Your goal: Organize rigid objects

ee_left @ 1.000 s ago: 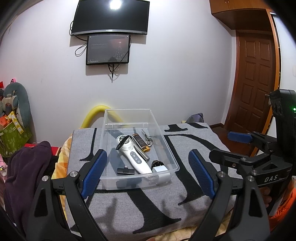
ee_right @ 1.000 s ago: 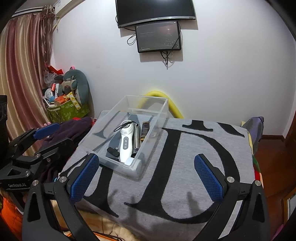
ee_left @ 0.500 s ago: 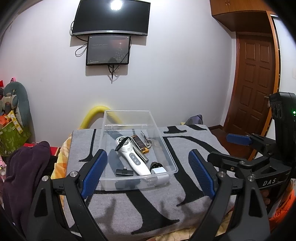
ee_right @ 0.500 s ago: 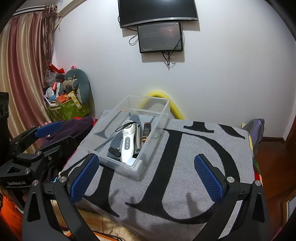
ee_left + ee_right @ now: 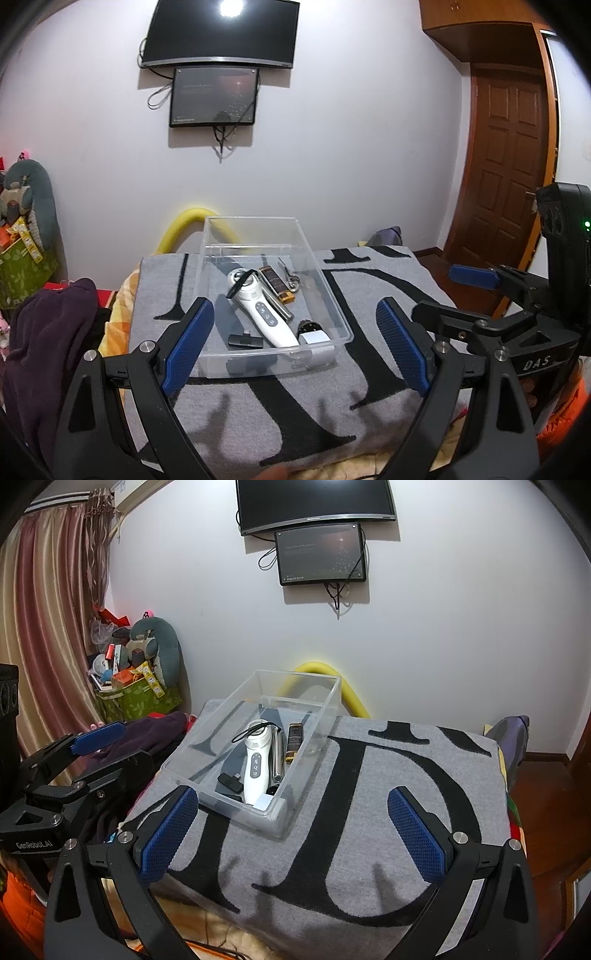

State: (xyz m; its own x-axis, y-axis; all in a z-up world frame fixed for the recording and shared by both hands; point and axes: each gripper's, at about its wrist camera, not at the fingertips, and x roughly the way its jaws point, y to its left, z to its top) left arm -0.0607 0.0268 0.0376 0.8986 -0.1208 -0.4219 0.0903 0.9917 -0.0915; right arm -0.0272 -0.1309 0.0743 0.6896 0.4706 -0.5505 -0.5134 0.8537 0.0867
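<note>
- Holding both tools back from the clear bin, I have the left gripper with its blue pads spread wide and nothing between them; the right gripper is spread the same way and also empty.
- Everything rigid I can see already lies inside the bin, which sits on the grey blanket toward its left side: a white handheld device with a black wrist loop, a silver cylinder just beside it, a brown-and-gold lighter-like bar, a bunch of keys, a small black adapter, a white block and a black round part at the near wall.
- My judgement: the step in hand is choosing a first piece or closing out, since no loose item shows on the blanket.
- If I go in, I would drop over the near wall, not through it, and take the white device across its narrow waist, clear of the loop so it does not snag.
- The small adapter lies flat, so I would approach it steeply and close slowly.
- Readable writing: "DAS" on the right tool's body, "GenRobot.AI" on the left tool's body, and "PHILIPS" on the small wall monitor. The maker's mark on the television above is too small to read.
</note>
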